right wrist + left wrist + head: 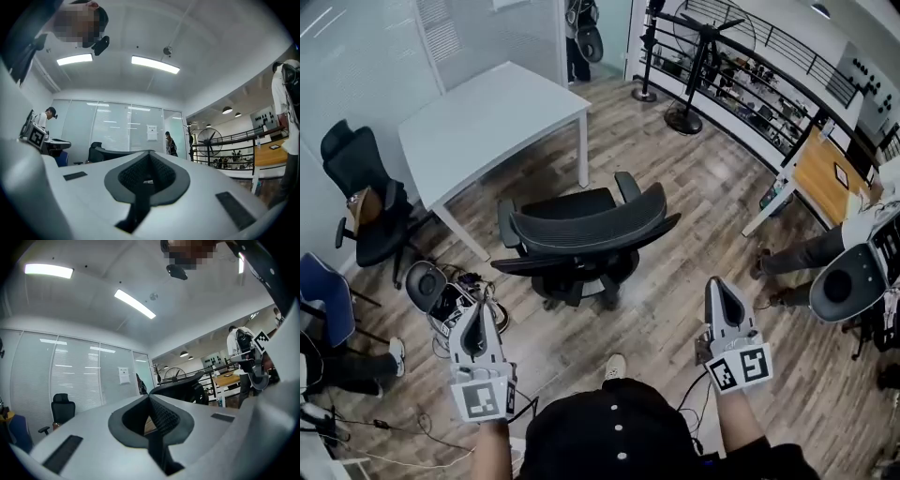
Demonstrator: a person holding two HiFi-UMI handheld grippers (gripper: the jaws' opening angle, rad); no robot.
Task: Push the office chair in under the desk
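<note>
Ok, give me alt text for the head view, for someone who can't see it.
A black mesh office chair stands on a wooden floor, backrest toward the camera, pulled out from a white desk beyond it. The left gripper and right gripper, both shut and empty, point toward the chair without touching it.

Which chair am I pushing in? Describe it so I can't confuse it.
Start at the white desk by the glass wall. Off its near corner, alone on the wood floor, stands the office chair, wide curved back facing the camera. The other black chair sits against the wall, left of the desk.
</note>
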